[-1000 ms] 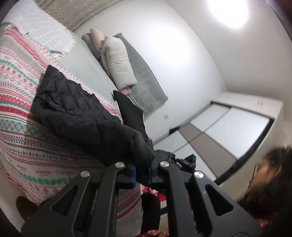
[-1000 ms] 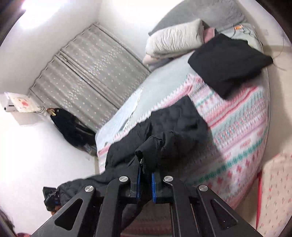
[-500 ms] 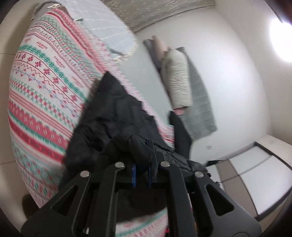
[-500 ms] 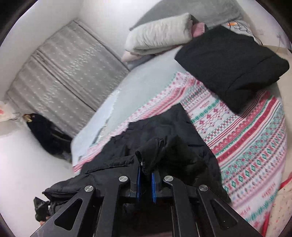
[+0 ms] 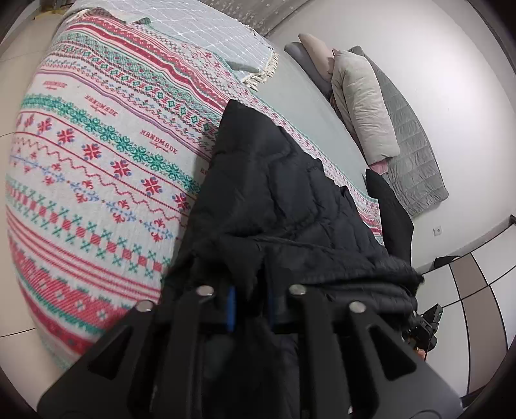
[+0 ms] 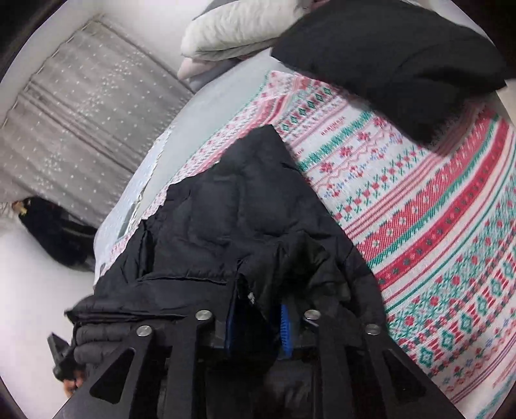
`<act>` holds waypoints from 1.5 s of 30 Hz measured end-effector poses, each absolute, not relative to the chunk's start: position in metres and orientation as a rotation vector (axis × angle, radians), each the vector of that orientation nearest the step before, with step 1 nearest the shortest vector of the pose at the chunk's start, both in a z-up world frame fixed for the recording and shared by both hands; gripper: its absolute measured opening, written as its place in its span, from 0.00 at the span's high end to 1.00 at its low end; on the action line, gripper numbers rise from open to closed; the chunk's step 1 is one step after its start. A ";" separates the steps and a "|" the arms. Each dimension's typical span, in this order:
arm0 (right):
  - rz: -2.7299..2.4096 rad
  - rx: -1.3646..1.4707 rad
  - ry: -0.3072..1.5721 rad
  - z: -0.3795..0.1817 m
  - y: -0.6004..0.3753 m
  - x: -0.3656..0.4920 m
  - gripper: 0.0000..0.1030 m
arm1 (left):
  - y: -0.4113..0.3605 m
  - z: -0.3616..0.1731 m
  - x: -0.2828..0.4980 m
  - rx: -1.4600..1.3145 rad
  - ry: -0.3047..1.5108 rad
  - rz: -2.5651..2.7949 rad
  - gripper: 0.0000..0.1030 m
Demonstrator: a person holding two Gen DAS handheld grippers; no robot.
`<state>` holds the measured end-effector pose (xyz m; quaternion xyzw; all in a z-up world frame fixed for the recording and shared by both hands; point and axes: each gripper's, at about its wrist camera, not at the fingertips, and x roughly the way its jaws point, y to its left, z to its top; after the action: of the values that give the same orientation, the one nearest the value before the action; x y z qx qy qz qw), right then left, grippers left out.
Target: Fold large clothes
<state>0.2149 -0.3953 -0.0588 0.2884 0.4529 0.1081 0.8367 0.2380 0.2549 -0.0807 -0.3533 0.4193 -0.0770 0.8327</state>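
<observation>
Since a second ago both tools have come down and the black puffer jacket (image 5: 277, 193) now lies on the patterned blanket (image 5: 96, 154) on the bed. If I let go unevenly, slippery padding could slump. Left tool (image 5: 250, 306) and right tool (image 6: 258, 325) have jaws slightly parted, each with jacket fabric between them.

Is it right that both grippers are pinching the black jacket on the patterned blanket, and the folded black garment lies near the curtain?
Not quite. Both the left gripper and right gripper do hold the black jacket on the patterned blanket, but the folded black garment lies beside the pillows, away from the curtain. The right wrist view shows this.
</observation>
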 end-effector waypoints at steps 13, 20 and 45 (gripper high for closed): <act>0.309 0.693 0.686 -0.009 -0.449 0.180 0.35 | 0.267 -0.023 0.195 -0.452 0.740 -0.089 0.24; 0.201 0.231 0.938 -0.028 -0.387 0.215 0.35 | 0.228 -0.055 0.236 -0.228 0.925 -0.117 0.24; 0.216 0.580 0.919 -0.051 -0.425 0.244 0.36 | 0.236 -0.054 0.255 -0.520 0.939 -0.184 0.28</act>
<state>0.2444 -0.4249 -0.0506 0.2754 0.4364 0.1025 0.8504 0.2551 0.2356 -0.0539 -0.2475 0.4464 -0.0876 0.8554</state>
